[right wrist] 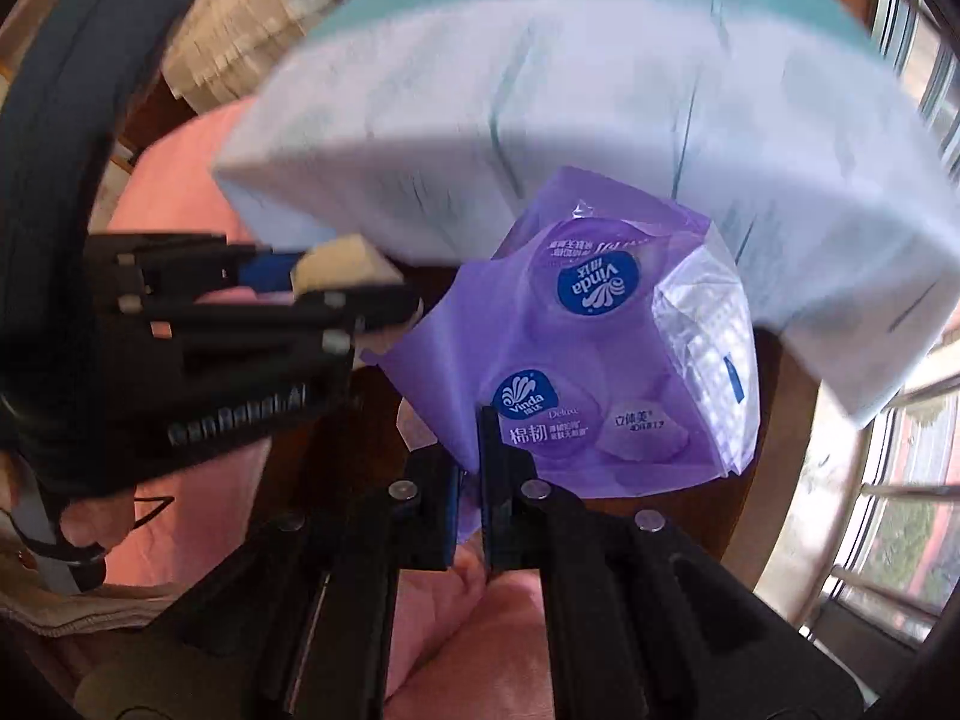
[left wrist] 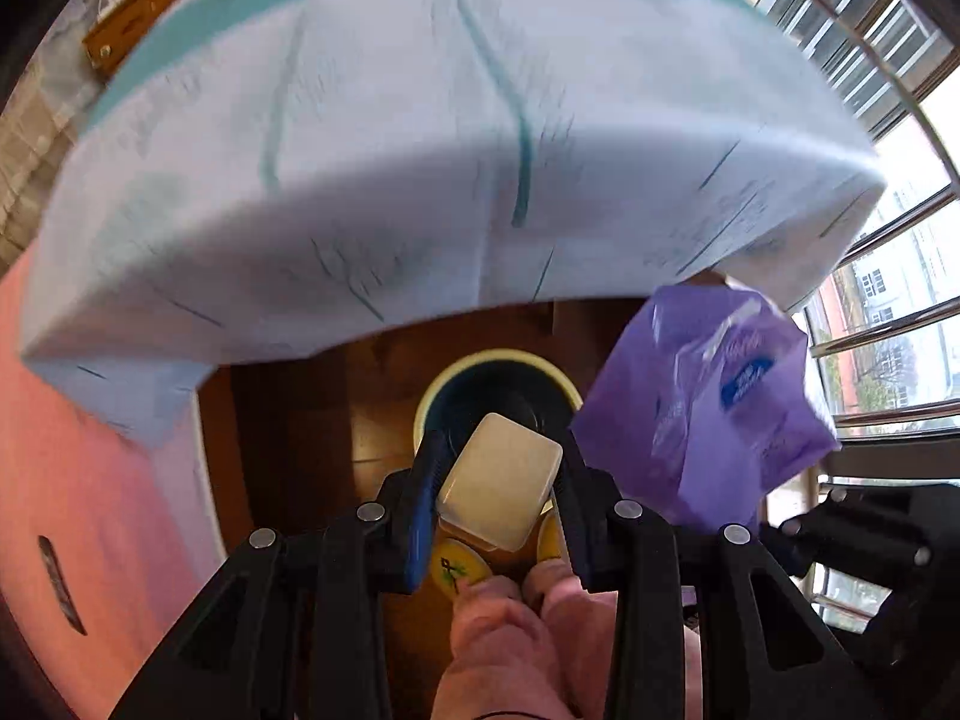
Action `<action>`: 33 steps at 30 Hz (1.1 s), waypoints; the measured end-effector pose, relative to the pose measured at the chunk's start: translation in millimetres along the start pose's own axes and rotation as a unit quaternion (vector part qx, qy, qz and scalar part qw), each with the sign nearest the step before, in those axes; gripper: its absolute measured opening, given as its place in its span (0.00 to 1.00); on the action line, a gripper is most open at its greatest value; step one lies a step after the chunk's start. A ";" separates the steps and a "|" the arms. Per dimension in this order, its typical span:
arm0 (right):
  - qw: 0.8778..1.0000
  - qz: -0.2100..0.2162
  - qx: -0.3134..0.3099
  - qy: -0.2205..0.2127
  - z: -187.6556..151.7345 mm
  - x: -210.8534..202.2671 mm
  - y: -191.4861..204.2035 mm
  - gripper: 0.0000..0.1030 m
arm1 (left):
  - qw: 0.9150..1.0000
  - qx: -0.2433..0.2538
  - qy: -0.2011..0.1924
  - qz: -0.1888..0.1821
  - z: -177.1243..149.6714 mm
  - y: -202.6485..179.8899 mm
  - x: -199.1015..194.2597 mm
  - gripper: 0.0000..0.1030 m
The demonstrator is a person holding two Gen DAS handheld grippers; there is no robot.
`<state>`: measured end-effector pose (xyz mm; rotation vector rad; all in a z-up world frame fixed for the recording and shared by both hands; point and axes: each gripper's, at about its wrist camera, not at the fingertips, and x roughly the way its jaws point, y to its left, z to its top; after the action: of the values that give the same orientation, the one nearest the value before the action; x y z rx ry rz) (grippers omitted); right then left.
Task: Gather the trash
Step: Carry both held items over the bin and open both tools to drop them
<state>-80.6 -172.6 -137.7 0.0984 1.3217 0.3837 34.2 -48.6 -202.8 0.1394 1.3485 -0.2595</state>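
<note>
Left gripper (left wrist: pixel 501 480) clamped on a cream, rounded-corner block (left wrist: pixel 501 483), above a yellow-rimmed trash bin (left wrist: pixel 429 405) on the wooden floor. Right gripper (right wrist: pixel 471 480) pinched shut on a crinkled purple Vinda tissue wrapper (right wrist: pixel 576 354), near the pale tablecloth (right wrist: pixel 540 120). Bin visible from the left wrist only; Vinda logo legible from the right wrist only.

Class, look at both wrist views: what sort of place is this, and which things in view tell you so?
Probably a room in a home. A table under a pale blue tablecloth, a small bin on a wooden floor, and barred windows facing buildings suggest a lived-in room.
</note>
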 end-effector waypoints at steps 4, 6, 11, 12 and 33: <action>0.998 -0.004 0.029 0.055 -27.5 83.2 -24.3 0.03 | 0.999 -0.020 0.023 -0.019 -15.8 8.5 79.9 0.34; 0.997 -0.004 0.041 0.071 -37.4 123.4 -39.5 0.03 | 0.999 -0.030 0.036 -0.022 -20.6 13.5 121.4 0.34; 0.995 -0.019 0.053 0.088 -56.2 203.3 -75.5 0.03 | 0.998 -0.034 0.039 -0.020 -27.4 23.1 195.2 0.34; 0.994 -0.020 0.054 0.092 -57.3 217.5 -81.8 0.03 | 0.998 -0.031 0.041 -0.020 -28.7 23.0 207.2 0.34; 0.993 -0.040 0.043 0.102 -38.1 295.5 -105.0 0.51 | 0.998 -0.048 0.049 -0.016 -40.7 66.4 259.4 0.78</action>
<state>-36.9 -179.2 -450.5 0.0787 1.5398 0.2733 64.6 -1.7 -467.8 0.0513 1.4588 -0.2173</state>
